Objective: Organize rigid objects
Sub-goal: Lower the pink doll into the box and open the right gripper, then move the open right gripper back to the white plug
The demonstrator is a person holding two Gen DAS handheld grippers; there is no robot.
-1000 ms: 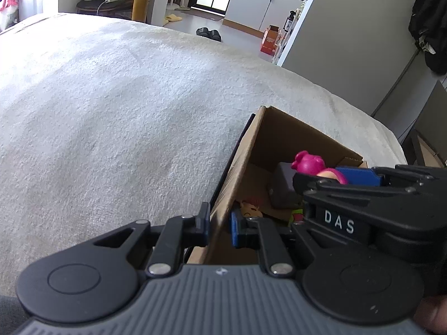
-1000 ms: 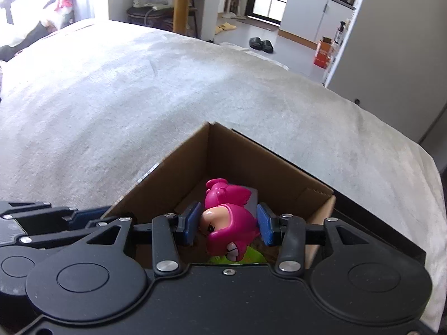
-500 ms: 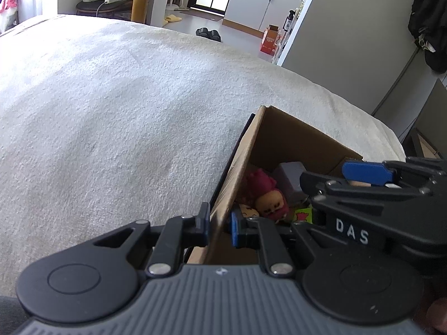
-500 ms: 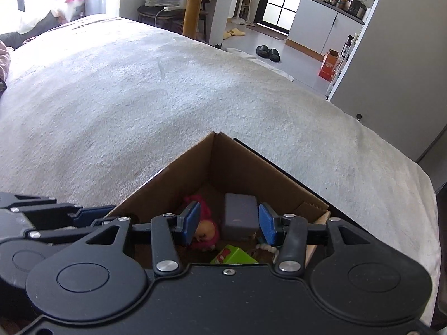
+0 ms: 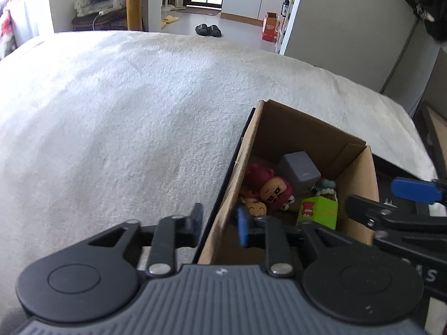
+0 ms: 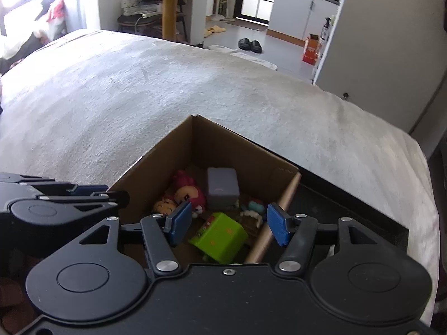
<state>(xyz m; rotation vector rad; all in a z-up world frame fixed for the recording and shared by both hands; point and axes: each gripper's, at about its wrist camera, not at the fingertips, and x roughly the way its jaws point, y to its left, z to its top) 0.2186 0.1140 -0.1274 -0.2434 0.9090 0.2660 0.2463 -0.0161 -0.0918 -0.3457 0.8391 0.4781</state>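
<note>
The bed point(image 6: 195, 83) takes up most of both views, covered in a pale fuzzy blanket with nothing loose left on it that I can see, so my guess is the sorting is about done. Loads of open room to the left and far side; the right side drops off toward the wall.

The cardboard box point(image 6: 173, 150) sits near the bed's near-right corner, top open, on some dark flat thing. All the toys are down in it: a grey cube-ish block point(image 6: 223, 188) toward the far wall, a lime green box point(image 6: 220, 237) nearer, a pink-hooded figure point(image 6: 190, 194) and a smaller yellowish-faced figure point(image 6: 164, 205) by the left wall, plus a little teal-and-white thing point(image 6: 252, 208) I can't make out.

The left hand-held gripper point(image 5: 218, 222) straddles the box's left wall, one finger outside and one inside. It's probably there to steady the box, but its jaws are opening and the pads look clear of the cardboard.

The right hand-held gripper point(image 6: 227, 223) hangs over the box's right side, jaws opening with nothing between them, just the toys below. Its right finger point(image 6: 276, 224) sits over the right rim, so I'd lift straight up before swinging anywhere.
</note>
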